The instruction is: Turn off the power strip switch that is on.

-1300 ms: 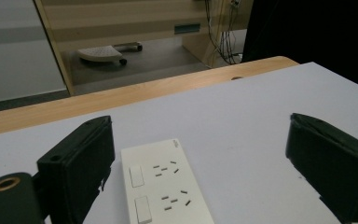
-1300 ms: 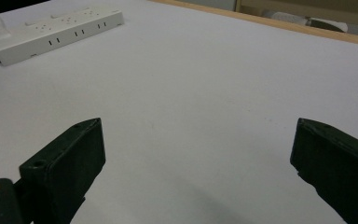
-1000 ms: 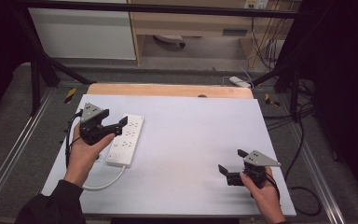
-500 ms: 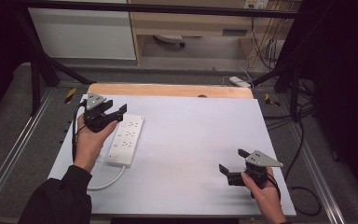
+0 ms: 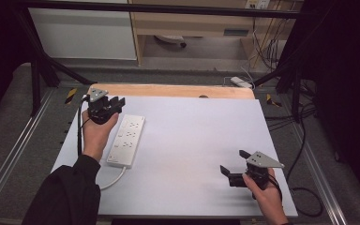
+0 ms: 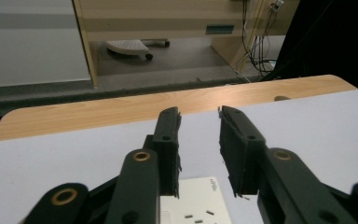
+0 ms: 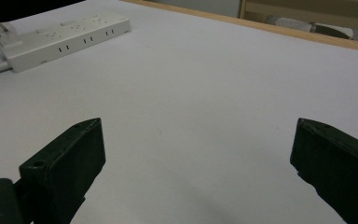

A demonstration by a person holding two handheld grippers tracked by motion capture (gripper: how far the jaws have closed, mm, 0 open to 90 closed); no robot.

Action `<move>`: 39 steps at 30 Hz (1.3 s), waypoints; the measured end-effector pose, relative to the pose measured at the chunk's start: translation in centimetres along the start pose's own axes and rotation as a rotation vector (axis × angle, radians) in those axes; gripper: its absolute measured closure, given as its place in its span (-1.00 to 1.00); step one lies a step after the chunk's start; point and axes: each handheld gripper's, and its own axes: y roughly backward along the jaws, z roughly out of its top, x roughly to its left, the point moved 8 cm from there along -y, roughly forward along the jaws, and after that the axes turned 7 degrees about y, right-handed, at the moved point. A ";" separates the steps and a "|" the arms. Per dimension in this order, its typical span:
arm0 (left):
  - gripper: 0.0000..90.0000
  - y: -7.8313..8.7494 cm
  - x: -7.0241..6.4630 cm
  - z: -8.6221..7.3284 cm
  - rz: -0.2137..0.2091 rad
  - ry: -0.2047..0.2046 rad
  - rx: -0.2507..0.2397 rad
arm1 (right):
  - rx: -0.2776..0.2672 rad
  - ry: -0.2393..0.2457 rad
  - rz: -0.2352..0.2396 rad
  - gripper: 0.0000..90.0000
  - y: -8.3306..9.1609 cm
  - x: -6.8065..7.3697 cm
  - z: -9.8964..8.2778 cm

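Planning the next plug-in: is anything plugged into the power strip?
No. The power strip lies flat with its sockets empty in the high view.

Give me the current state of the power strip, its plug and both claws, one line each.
Power strip: lying flat on the white table, sockets up, nothing plugged in, untouched.
Plug: loose on the table at the strip's cord end, prongs bare.
Left claw: above the strip's far end, jaws just been closing, a gap left, nothing between them.
Right claw: low over bare table at the near right, jaws wide open, empty.
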 end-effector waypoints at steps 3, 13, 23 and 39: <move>0.60 -0.2 0.5 -0.1 0.015 -0.002 -0.002 | 0.000 0.000 0.000 -0.92 0.0 0.0 0.0; 0.88 -0.7 1.1 0.0 0.011 -0.016 -0.001 | 0.006 -0.010 -0.005 -0.92 0.0 -0.1 -0.2; 1.00 -1.9 1.3 0.1 0.001 -0.026 0.014 | 0.009 -0.016 -0.013 -0.92 0.0 -0.3 -0.3; 1.00 -4.9 1.6 -1.6 0.021 -0.026 0.096 | 0.013 -0.016 -0.021 -0.92 0.0 -0.6 -0.4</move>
